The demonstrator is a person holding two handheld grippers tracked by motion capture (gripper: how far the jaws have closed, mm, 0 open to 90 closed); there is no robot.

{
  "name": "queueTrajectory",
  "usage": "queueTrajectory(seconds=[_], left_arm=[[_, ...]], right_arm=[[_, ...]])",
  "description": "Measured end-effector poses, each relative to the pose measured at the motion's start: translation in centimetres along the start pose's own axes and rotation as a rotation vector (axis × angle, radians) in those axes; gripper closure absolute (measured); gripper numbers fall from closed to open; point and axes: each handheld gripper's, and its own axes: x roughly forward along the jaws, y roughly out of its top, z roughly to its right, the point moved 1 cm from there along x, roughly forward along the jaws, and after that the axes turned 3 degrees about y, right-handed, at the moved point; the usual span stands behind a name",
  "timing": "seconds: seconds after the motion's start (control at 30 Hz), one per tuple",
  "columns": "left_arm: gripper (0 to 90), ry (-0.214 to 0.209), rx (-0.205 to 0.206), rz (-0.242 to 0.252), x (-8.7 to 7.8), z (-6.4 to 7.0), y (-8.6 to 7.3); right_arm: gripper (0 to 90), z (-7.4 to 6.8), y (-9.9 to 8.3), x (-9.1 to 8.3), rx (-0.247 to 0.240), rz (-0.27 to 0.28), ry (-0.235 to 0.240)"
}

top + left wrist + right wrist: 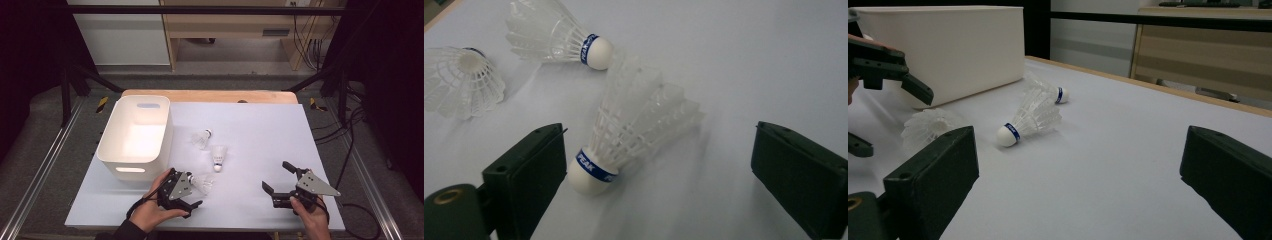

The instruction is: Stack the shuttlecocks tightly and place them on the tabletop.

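My left claw point(196, 192) sits low on the bench point(270, 135), just in front of the white bin point(136, 132), jaws spread wide with nothing clamped. Between them lies a shuttlecock point(624, 135) on its side, its white cork with the blue band close to one jaw, whether touching I cannot tell, while the feathers fan away from me; the other jaw stands well apart from it. Beyond it lie a second shuttlecock point(556, 32) on its side and a third shuttlecock point(461, 80) with the open skirt turned toward my camera. My right claw point(278, 178) rests over the near right part of the bench, jaws wide and empty, well apart from all three birdies, which lie between it and the bin
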Motion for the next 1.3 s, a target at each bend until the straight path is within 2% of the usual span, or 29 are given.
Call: queueTrajectory(seconds=[0.3, 0.4, 0.5, 0.53, 0.67, 0.7, 0.73, 0.83, 0.87, 1.0, 1.03, 1.07, 1.2, 1.3], left_arm=[[13.8, -0.019, 0.017, -0.070, 2.0, -0.9, 0.8], [14.2, -0.033, -0.017, -0.091, 2.8, -1.4, 0.8], [20.0, -0.035, -0.009, -0.129, 3.5, -1.5, 0.9], [20.0, -0.036, -0.021, -0.131, 3.6, -1.6, 0.9], [31.3, -0.034, -0.062, -0.125, 3.7, -2.1, 1.0], [39.3, -0.039, -0.086, -0.114, 3.7, -2.4, 1.0], [43.4, -0.039, -0.086, -0.114, 3.7, -2.4, 1.0], [47.8, -0.048, -0.127, -0.091, 3.7, -2.8, 1.2], [51.0, -0.050, -0.128, -0.087, 3.8, -2.8, 1.4], [55.5, -0.073, -0.082, -0.082, 4.3, -2.3, 2.2], [56.7, -0.092, -0.052, -0.084, 4.5, -2.0, 2.8], [56.8, -0.092, -0.052, -0.084, 4.5, -2.0, 2.8], [56.8, -0.110, 0.018, -0.099, 5.1, -1.4, 3.6], [57.0, -0.112, 0.019, -0.095, 5.1, -1.4, 3.6]], right_arm=[[2.3, 0.1, -0.1, -0.1, 0.009, 0.000, -0.001], [2.2, 0.1, -0.1, -0.1, 0.005, -0.001, 0.001], [2.2, 0.0, -0.1, 0.0, 0.009, -0.004, 0.003], [2.2, 0.0, -0.1, 0.0, 0.009, -0.004, 0.003], [2.1, 0.0, -0.1, 0.0, 0.011, -0.002, 0.007], [2.1, 0.1, -0.1, -0.1, 0.011, -0.002, 0.005], [2.1, 0.1, -0.1, -0.1, 0.012, -0.002, 0.005], [2.1, 0.1, 0.0, -0.1, 0.009, 0.000, 0.005], [2.1, 0.1, 0.0, -0.2, 0.012, 0.002, 0.004], [2.1, 0.2, 0.0, -0.2, 0.013, 0.002, 0.006], [2.0, 0.2, 0.0, -0.2, 0.013, 0.002, 0.007], [2.0, 0.2, 0.0, -0.2, 0.013, 0.002, 0.007], [2.1, 0.1, -0.1, -0.2, 0.011, -0.001, 0.006], [2.0, 0.2, -0.1, -0.2, 0.012, 0.001, 0.007]])
